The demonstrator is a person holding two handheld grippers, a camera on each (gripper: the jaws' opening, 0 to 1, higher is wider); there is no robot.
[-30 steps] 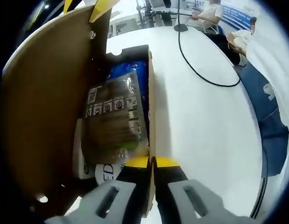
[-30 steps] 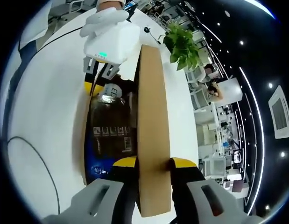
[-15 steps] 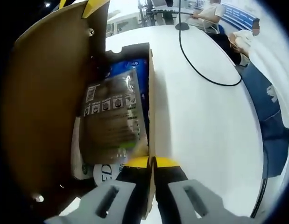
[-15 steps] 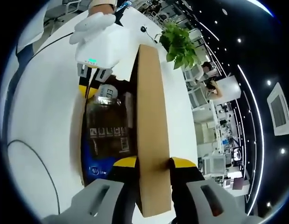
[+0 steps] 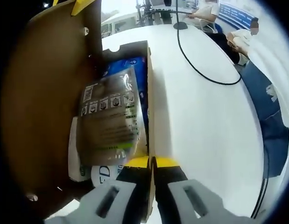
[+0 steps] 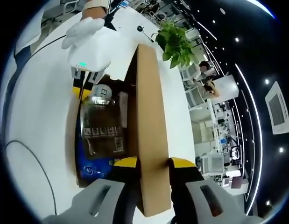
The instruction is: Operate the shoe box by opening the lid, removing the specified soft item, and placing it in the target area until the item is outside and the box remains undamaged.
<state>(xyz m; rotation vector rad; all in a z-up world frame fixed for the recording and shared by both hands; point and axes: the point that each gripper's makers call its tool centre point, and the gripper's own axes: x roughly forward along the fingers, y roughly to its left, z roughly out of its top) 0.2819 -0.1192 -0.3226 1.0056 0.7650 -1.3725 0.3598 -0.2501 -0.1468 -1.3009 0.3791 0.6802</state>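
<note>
So from where I'm standing the left gripper [image 5: 152, 162] has its jaws pinched on the near end of the shoe box's [image 5: 149, 102] thin side wall, and the right gripper [image 6: 152, 163] is clamped on the free edge of the raised lid [image 6: 149, 121], holding it up roughly on edge. The soft item is a clear plastic pouch [image 5: 110, 122] with something brownish inside and a row of little printed squares across it, lying flat in the box on top of blue packaging [image 5: 136, 67] and white printed paper [image 5: 95, 170]. It looks light and floppy to me, and that glossy film is probably slippery, so I'd guess it'll sag and crinkle rather than hold a shape. Best bet is pinching a corner or the flat sealed edge nearest the box's near end, not the bulging middle. Its long axis runs the same way as the box's, lengthwise from the near end toward the far end, printed face up, squares toward the far end. Past the far end of the box, a black cable [image 5: 200, 70] loops across the white table [image 5: 209, 130], and beyond the lid's far end there's a green plant [image 6: 177, 44].
</note>
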